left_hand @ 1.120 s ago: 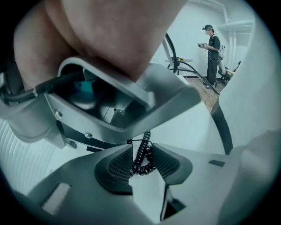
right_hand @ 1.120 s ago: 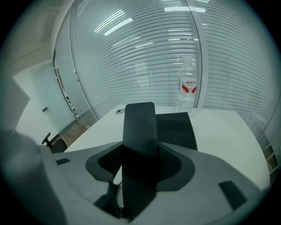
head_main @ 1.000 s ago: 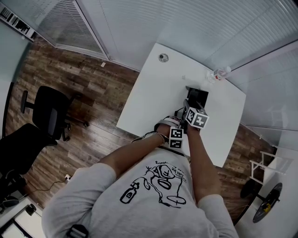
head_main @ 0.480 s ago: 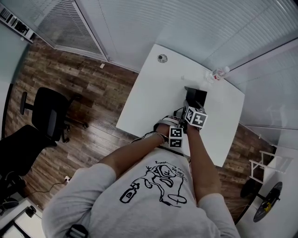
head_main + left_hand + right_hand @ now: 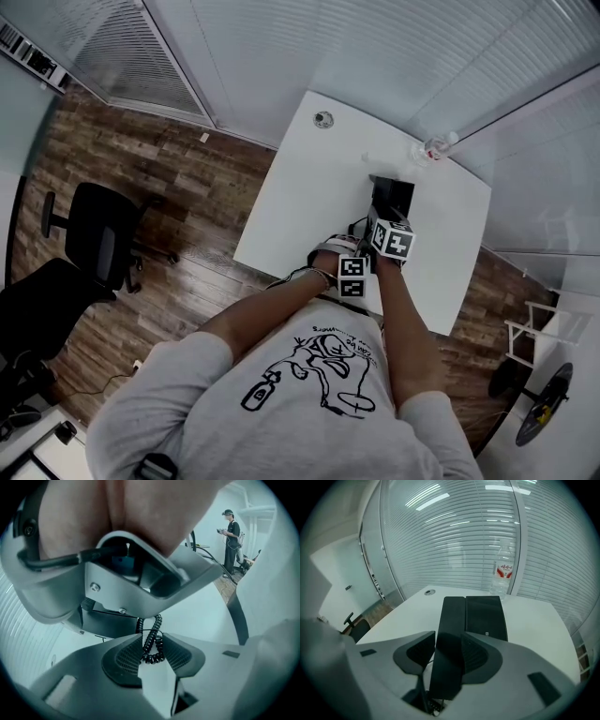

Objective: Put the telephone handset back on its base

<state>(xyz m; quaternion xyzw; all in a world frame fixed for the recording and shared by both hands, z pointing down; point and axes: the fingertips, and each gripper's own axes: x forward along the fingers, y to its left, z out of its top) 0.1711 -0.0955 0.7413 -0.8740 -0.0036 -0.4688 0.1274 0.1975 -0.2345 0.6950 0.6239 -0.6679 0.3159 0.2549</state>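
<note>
The black telephone base (image 5: 485,616) sits on the white table (image 5: 300,197). The black handset (image 5: 450,639) lies along the base's left side. My right gripper (image 5: 447,656) is around the handset's near end and its jaws are closing. A thin gap still shows at the left pad. My left gripper (image 5: 152,651) is shut on the black coiled cord (image 5: 152,641), just behind the right gripper's body (image 5: 140,578). In the head view both grippers, left (image 5: 359,251) and right (image 5: 382,214), sit close together at the near end of the base (image 5: 396,195).
A clear water bottle (image 5: 503,576) with a red label stands behind the base at the table's far edge. A round cable grommet (image 5: 429,592) is at the far left corner. A black office chair (image 5: 98,239) is on the wood floor to the left. A person (image 5: 230,536) stands far off.
Both grippers stay at the near end of the phone; only the view shifts slightly.
</note>
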